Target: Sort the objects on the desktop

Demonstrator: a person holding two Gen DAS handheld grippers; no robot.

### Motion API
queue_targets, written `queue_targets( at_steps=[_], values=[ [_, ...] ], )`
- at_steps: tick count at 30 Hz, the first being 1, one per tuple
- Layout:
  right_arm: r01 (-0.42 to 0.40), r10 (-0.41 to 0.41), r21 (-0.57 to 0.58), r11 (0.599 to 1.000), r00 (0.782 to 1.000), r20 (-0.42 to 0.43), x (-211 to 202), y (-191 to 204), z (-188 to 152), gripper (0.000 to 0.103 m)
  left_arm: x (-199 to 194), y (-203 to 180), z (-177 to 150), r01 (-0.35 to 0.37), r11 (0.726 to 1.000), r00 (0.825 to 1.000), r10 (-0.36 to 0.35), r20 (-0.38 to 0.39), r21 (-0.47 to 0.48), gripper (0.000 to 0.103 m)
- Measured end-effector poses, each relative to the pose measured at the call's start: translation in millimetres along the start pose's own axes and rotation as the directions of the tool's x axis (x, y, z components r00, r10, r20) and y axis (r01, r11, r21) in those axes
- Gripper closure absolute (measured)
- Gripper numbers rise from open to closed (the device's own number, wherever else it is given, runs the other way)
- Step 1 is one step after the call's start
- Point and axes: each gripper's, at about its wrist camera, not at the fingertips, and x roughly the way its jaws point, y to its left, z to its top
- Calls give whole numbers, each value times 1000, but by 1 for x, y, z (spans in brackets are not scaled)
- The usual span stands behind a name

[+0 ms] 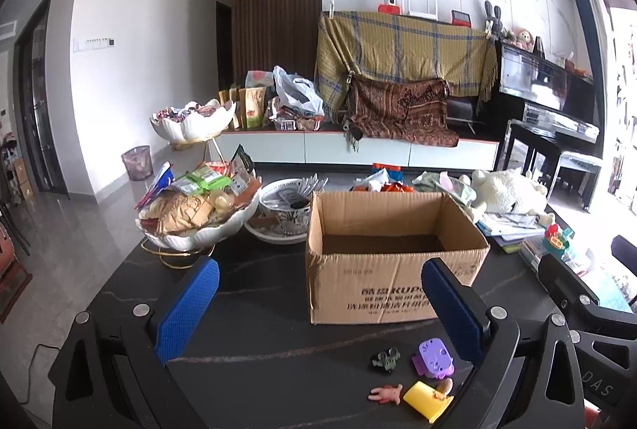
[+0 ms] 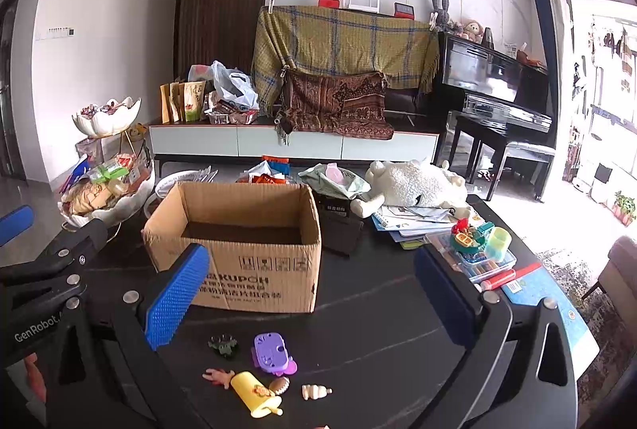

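Both the left gripper (image 1: 320,305) and the right gripper (image 2: 312,293) hang with jaws wide apart, holding nothing. The small toys, a purple toy (image 2: 270,351) and a yellow toy (image 2: 253,393) among them, lie on the dark table (image 2: 378,329) just below the right jaws; the open cardboard box (image 2: 254,266) stands ahead of them. A good first pick is probably the purple toy, straddled squarely. The box reads "KUPOH"; the left tool reads "GenRobot".
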Motion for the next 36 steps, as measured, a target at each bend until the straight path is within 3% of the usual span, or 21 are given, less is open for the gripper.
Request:
queue_targets(
  at_steps=[14, 20, 31, 36],
  values=[
    [-1, 0, -8, 1000, 999, -49, -11, 1, -29, 1, -19, -8, -28, -59, 996, 998, 57, 28, 72, 2],
    [-4, 4, -1, 1000, 998, -62, -16, -2, -40, 1, -20, -7, -37, -32, 998, 999, 33, -5, 59, 2],
    [-22, 23, 14, 1000, 998, -60, -28, -4, -51, 1, -33, -2, -50, -31, 999, 999, 31, 27, 32, 2],
    [-28, 28, 4, 1000, 998, -56, -33, -1, -55, 1, -33, 3, -54, -6, 1000, 1000, 6, -7, 11, 2]
  ],
)
